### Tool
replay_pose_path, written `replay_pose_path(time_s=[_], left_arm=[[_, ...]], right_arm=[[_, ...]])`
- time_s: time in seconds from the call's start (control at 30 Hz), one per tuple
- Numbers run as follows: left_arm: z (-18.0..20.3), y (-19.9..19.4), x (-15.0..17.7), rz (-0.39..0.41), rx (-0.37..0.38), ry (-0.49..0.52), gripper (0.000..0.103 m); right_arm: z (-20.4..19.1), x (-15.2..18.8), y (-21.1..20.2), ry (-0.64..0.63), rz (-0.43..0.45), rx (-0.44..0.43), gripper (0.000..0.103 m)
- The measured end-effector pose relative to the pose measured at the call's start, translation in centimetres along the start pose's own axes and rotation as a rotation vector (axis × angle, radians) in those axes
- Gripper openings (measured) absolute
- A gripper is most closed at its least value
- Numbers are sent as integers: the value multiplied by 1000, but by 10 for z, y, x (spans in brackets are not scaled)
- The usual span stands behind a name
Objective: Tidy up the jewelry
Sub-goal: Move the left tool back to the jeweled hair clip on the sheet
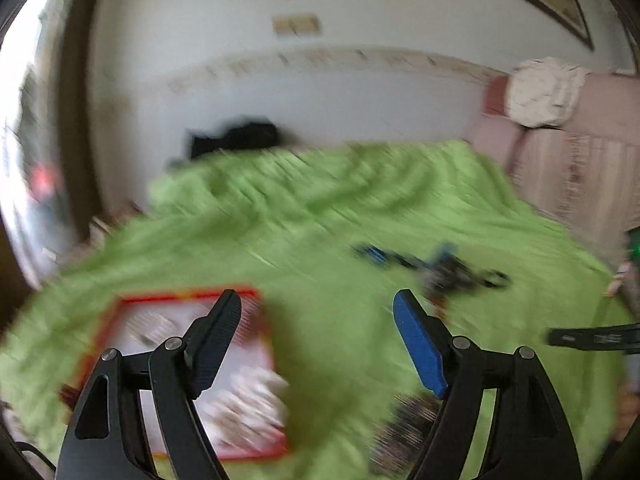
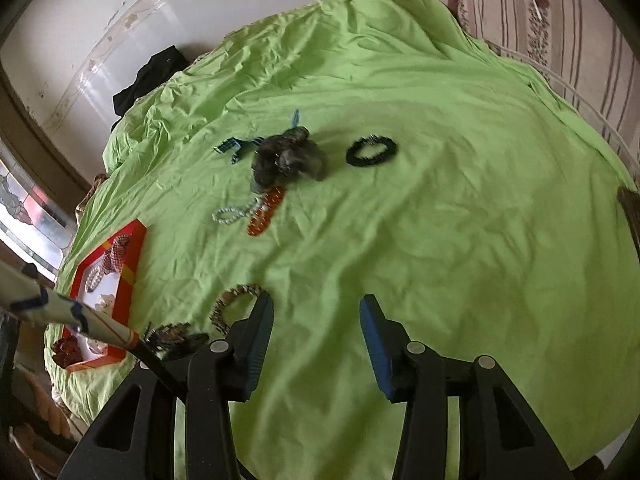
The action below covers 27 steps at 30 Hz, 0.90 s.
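Right wrist view gives us the green sheet (image 2: 440, 200), red tray (image 2: 134, 272) at its left edge, black bracelet (image 2: 371, 151) mid-sheet. Our right gripper (image 2: 316, 344) and left gripper (image 1: 318, 340) gape wide, empty. Left view blurs everything.

The left wrist view looked forward along its two fingers from low over the green cloth (image 1: 320, 216), facing the white wall (image 1: 280, 92). It sat close to the red tray (image 1: 184, 294), which filled its lower left. The frame was heavily blurred.

The right wrist view looked from higher up, angled down across the green cloth (image 2: 440, 200), and was sharp. The red tray (image 2: 130, 272) lay well off to its left edge.

Both views shared the cloth, the tray, the dark jewelry pile (image 1: 444, 270) (image 2: 286, 156) mid-cloth, and a black bundle (image 1: 236, 136) (image 2: 148, 76) at the wall.
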<state>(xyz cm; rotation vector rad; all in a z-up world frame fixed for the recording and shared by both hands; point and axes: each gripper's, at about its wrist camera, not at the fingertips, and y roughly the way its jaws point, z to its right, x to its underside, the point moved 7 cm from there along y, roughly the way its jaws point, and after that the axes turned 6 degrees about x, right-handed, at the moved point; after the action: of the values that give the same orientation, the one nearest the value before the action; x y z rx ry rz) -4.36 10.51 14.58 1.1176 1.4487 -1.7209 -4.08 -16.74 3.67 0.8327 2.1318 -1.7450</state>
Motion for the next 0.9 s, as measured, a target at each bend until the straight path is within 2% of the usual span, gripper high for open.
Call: replay_pose_path(time_s=[0.03, 0.13, 0.23, 0.4, 0.7, 0.9], left_arm=[[4, 4, 6, -36, 52, -12, 78], [17, 19, 25, -132, 138, -13, 78], [27, 36, 44, -223, 182, -14, 67], [35, 52, 73, -350, 262, -26, 66], [45, 73, 109, -490, 331, 14, 66], [48, 85, 126, -544, 344, 22, 66]], right_arm=[[1, 3, 1, 0, -2, -2, 49], [2, 11, 7, -5, -18, -16, 49], [-4, 18, 15, -16, -41, -41, 49], [-25, 25, 30, -55, -75, -98, 49], [-55, 24, 66, -98, -123, -140, 49], [-63, 21, 87, -99, -146, -136, 48]])
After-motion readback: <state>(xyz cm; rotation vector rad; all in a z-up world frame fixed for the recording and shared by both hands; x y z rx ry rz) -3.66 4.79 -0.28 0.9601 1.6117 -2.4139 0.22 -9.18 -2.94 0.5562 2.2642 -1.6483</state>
